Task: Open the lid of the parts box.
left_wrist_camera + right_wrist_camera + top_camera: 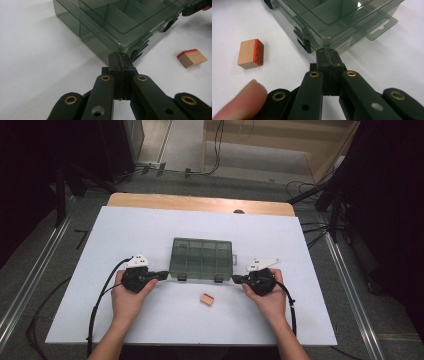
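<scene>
Right now both grippers rest on the white table sheet [90, 270], 1 at each near corner of a smoky, see-through compartment box [201, 257]. The left gripper [161, 275] lies in the person's left hand [127, 295], with its jaws pressed flat together and nothing between them. In the left gripper view, the closed tips [119, 60] sit just beside the box's near corner [120, 43]; whether they touch it, I cannot tell. The right gripper [236, 280] is held in the right hand [267, 297], and its jaws are likewise closed tight on nothing. In the right gripper view, its tips [328, 56] point at the opposite near corner of the box [329, 40], close to a black latch [304, 42] on the front wall and a clear hang tab [379, 26] at the box's end.

The box lies flat in the middle of the sheet, lid down, with 2 black latches on its near side and dividers visible through the lid. A small wooden stamp block [207, 299] with a red face lies on the sheet nearer the person than the box, between the 2 hands and apart from both grippers. It shows in the left gripper view at the right [192, 58] and in the right gripper view at the left [250, 53], resting on its side. A fingertip [239, 102] appears at the bottom left of the right gripper view.
</scene>
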